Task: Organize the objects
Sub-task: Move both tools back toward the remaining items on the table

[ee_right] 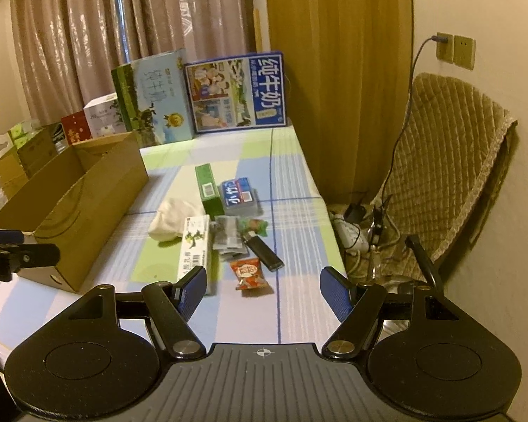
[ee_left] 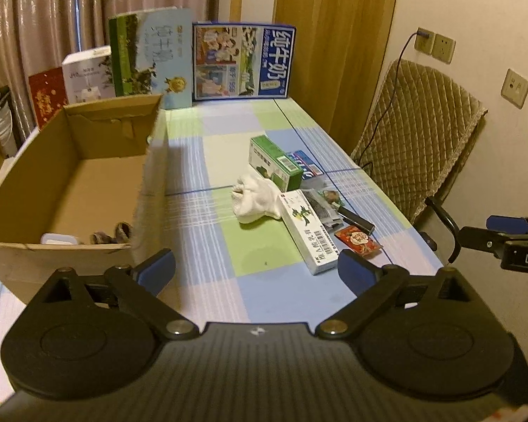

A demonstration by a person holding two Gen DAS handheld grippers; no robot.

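On the checked tablecloth (ee_left: 207, 176) lies a cluster: a white cloth (ee_left: 255, 198), a green box (ee_left: 274, 161), a long white box (ee_left: 308, 230), a blue packet (ee_right: 238, 195), a black lighter (ee_right: 264, 251), a red snack packet (ee_right: 251, 273) and a grey sachet (ee_right: 225, 234). An open cardboard box (ee_left: 88, 176) stands to the left with a few small items in its near corner. My left gripper (ee_left: 257, 270) is open over the cloth, near the box's front corner. My right gripper (ee_right: 264, 293) is open just short of the red packet.
Milk cartons (ee_left: 243, 61) and other boxes stand upright along the table's far edge before the curtains. A padded chair (ee_right: 450, 161) sits to the right, with a power strip and cables (ee_right: 355, 234) beside the table's right edge.
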